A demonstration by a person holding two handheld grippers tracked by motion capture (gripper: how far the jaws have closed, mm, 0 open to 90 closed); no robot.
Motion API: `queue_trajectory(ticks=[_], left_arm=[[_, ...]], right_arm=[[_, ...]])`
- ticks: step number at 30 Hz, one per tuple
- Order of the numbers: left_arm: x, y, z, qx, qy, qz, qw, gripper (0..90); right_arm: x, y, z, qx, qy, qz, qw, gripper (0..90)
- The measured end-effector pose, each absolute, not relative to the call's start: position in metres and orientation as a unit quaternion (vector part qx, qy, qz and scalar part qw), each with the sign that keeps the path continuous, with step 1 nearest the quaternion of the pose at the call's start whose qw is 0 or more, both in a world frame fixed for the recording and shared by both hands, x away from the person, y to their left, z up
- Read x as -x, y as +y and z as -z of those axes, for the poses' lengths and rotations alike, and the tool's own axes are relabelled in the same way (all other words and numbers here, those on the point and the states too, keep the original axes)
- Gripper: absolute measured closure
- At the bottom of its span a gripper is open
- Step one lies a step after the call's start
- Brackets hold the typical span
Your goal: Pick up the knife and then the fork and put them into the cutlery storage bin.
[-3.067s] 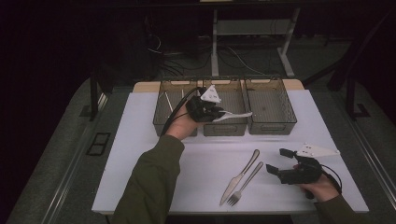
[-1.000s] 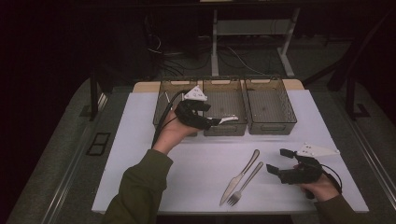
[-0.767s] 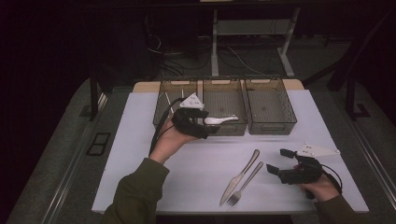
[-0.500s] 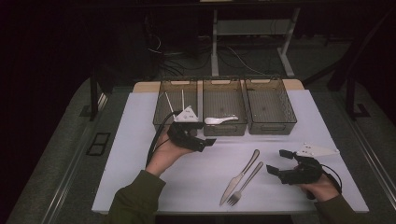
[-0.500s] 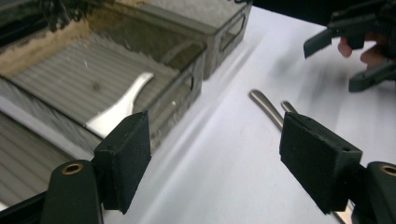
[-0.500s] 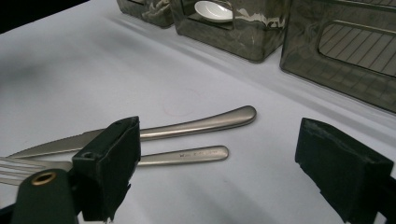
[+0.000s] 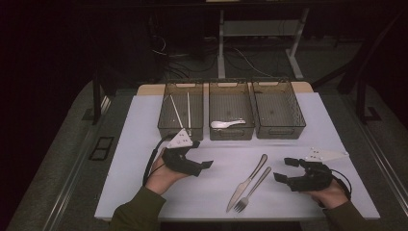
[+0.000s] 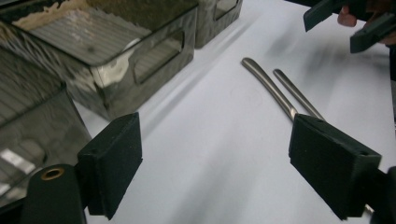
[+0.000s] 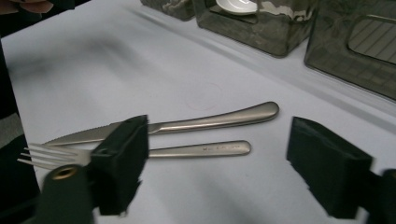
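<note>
So it looks like a cutlery sort into three clear bins along the top of the frame. Going left to right: the left bin has a pair of chopsticks in it, the middle bin has a white spoon lying near its front wall, and the right bin looks bare from where I stand.

Lower left of the frame, the left gripper hangs just above the white worktop, in front of the left bin. Its fingers have just been opening and stand wide apart with nothing between them, just bare worktop.

Middle bottom: the knife and fork lie side by side, almost touching, handles pointing up toward the bins.

Lower right, the right gripper sits just beside those handles, aimed at them. Its fingers have just been closing a little but are still apart, not clamped on anything. In the right gripper view the fork handle is the nearer one.

My take on doing this bit well: go low and level, pick one handle only, probably the fork since it's closer. Since they lie so tight together, pinch near the handle's end where the two splay slightly, or the knife gets dragged along too.
</note>
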State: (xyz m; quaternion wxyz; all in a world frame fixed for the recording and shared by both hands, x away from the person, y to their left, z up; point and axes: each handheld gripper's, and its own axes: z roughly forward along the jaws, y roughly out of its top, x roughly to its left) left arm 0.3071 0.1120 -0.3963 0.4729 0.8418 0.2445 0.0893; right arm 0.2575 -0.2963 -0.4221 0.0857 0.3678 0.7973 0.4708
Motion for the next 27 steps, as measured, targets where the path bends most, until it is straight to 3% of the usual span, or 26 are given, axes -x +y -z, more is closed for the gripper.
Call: queue_trajectory(ticks=[10,16,20,27], left_arm=[[-0.288,0.129,0.412,-0.838,0.256,-0.090,0.473,7.9],[-0.279,0.135,0.418,-0.837,0.262,-0.094,0.471,0.0],[-0.273,0.137,0.422,-0.838,0.260,-0.091,0.471,0.0],[-0.273,0.135,0.424,-0.842,0.252,-0.091,0.468,0.0]], right_arm=[[-0.252,-0.273,0.420,-0.326,0.823,-0.462,0.050,64.5],[-0.252,-0.258,0.422,-0.308,0.836,-0.454,0.033,81.8],[-0.253,-0.244,0.424,-0.289,0.847,-0.446,0.021,89.1],[-0.256,-0.221,0.432,-0.273,0.863,-0.425,0.014,89.6]])
